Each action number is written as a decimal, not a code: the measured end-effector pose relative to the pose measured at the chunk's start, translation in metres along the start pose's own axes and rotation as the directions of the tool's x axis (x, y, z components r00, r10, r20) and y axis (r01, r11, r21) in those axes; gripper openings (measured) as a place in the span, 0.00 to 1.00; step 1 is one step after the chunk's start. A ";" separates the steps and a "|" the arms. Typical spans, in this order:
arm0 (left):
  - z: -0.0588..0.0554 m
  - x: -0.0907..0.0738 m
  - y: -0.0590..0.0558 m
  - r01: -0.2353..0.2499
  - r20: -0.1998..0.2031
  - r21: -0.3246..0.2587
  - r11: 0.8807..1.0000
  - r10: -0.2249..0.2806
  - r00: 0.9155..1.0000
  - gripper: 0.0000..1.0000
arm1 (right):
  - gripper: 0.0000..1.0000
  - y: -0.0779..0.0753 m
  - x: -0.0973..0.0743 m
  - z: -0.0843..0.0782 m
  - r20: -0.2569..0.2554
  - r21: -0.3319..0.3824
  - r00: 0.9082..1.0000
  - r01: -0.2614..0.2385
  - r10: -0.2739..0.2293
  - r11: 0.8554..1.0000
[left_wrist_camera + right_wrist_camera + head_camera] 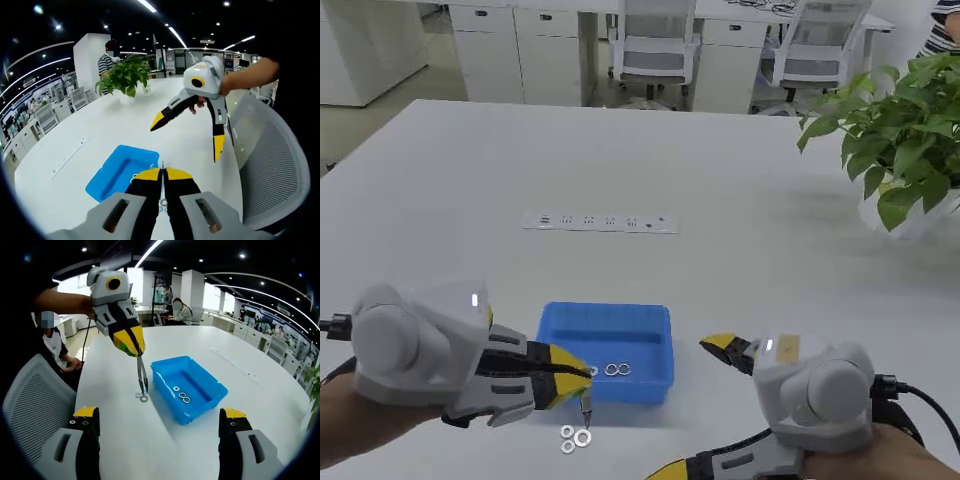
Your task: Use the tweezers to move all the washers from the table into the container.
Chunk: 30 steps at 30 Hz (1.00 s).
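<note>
Container point(605, 311) on table point(620, 160), at the near edge. Three washers point(617, 370) in it, by its near wall. Loose washers point(575, 438) on the table just before that wall, tweezers point(586, 405) tips at them. Left tongs point(582, 376) left of container, right tongs point(680, 408) right. Power strip point(600, 222) behind container; plant point(905, 140) far right.

I read the container point(620, 340) as solid bright blue, no pattern. The washers point(576, 437) are plain silver. The table point(740, 270) is uniform white. The tweezers point(142, 375) are bare grey metal. On the left gripper point(134, 347) and the right gripper point(184, 142) I see grey-white housings and black jaws with yellow tips. The plant point(900, 140) is green.
</note>
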<state>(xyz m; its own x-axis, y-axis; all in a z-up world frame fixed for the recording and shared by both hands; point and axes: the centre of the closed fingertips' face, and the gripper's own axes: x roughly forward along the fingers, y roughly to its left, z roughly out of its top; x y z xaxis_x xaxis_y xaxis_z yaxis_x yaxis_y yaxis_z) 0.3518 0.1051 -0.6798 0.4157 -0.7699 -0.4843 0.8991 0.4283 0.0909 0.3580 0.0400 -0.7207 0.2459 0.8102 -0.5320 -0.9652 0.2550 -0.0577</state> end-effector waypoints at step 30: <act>-0.015 0.008 -0.006 0.009 -0.025 -0.032 0.999 -0.010 1.000 0.06 | 1.00 0.005 0.000 -0.011 -0.028 0.016 1.000 -0.009 0.009 1.000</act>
<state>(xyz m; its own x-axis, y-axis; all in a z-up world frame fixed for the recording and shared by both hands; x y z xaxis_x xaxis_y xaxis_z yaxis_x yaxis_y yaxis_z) 0.3473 0.1033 -0.6971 0.4033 -0.7621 -0.5065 0.8979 0.4362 0.0587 0.3524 0.0358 -0.7301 0.2342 0.7976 -0.5558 -0.9658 0.2563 -0.0392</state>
